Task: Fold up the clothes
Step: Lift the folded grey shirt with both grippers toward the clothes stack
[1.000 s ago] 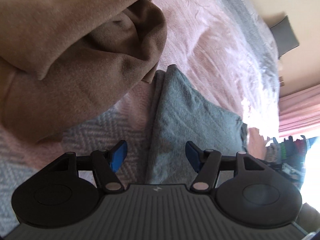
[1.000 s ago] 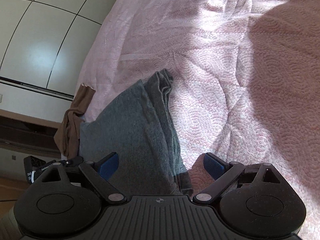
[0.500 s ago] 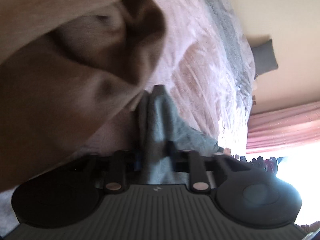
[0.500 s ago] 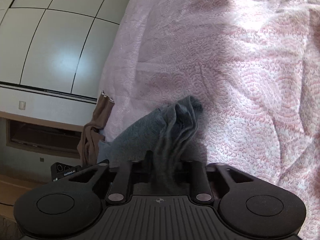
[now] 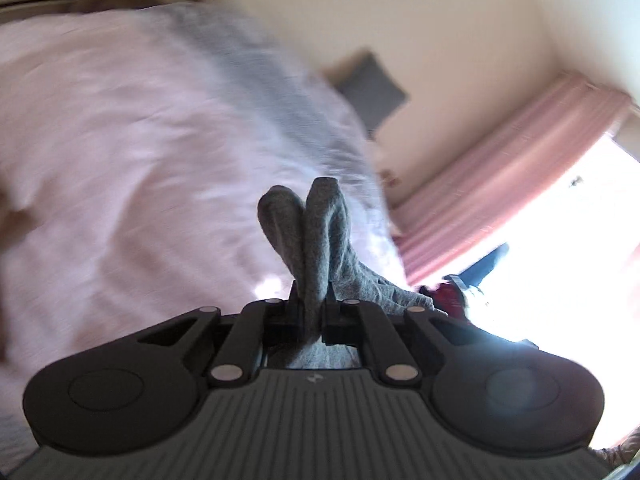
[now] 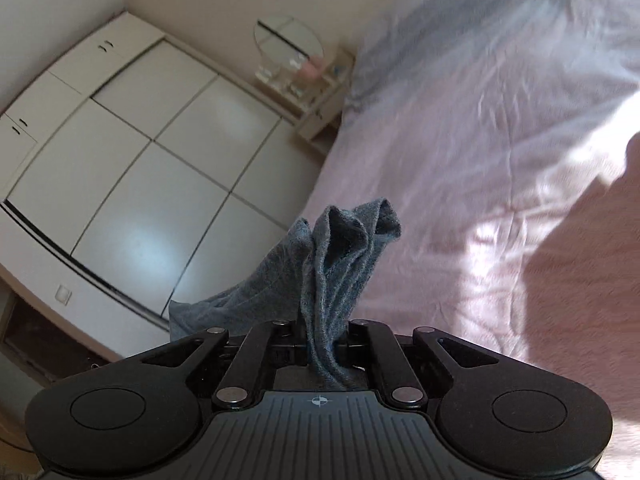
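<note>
- No words, brand names or numbers can be read in either view.
- The left gripper (image 5: 314, 312) carries a small pale emblem on its ribbed grey body (just behind the fingers), too small to make out as letters.
- The right gripper (image 6: 322, 344) carries a small round crosshair mark in the same place on its ribbed body, a sign rather than text.
- The wardrobe (image 6: 132, 168) has a small square plate low on its front (blurred, nothing legible).

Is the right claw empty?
No, the right claw is pinching a bunch of the grey cloth between its closing jaws.
</note>
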Available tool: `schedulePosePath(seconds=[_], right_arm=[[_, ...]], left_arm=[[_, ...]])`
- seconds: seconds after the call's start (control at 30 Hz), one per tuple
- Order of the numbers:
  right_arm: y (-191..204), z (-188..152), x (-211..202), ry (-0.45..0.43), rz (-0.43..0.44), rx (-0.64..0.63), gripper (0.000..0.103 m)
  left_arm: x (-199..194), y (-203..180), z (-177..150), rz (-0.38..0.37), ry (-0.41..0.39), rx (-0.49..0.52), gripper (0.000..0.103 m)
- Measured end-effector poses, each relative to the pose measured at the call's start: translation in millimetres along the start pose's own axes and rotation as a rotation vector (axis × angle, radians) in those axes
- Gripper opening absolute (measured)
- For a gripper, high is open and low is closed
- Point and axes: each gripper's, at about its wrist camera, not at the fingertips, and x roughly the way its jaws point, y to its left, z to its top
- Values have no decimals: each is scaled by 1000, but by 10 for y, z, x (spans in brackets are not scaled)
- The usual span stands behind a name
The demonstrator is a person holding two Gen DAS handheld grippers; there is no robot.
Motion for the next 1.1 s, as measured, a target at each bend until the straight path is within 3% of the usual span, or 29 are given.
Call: schedulePosePath(seconds=[0.27, 0.4, 0.6, 0.83, 1.1], right_arm=[[511, 537, -1880, -334, -133, -128, 6], [510, 765, -2807, -431, -241, -174, 6], [215, 1339, -3900, -504, -315, -222, 6], [-276, 2080, -4529, -512, -357, -261, 7], [-954, 2541, -4518, -472, -377, -194, 7]], left_arm=[[1041, -1830, 50, -285, 78, 209, 4], [1767, -2592, -117, -381, 109, 244, 4], [2848, -3507, -284, -454, 84, 258, 4], [3775, -4067, -369, -444, 62, 265, 4], [4494, -4138, -257, -366, 112, 264, 4]])
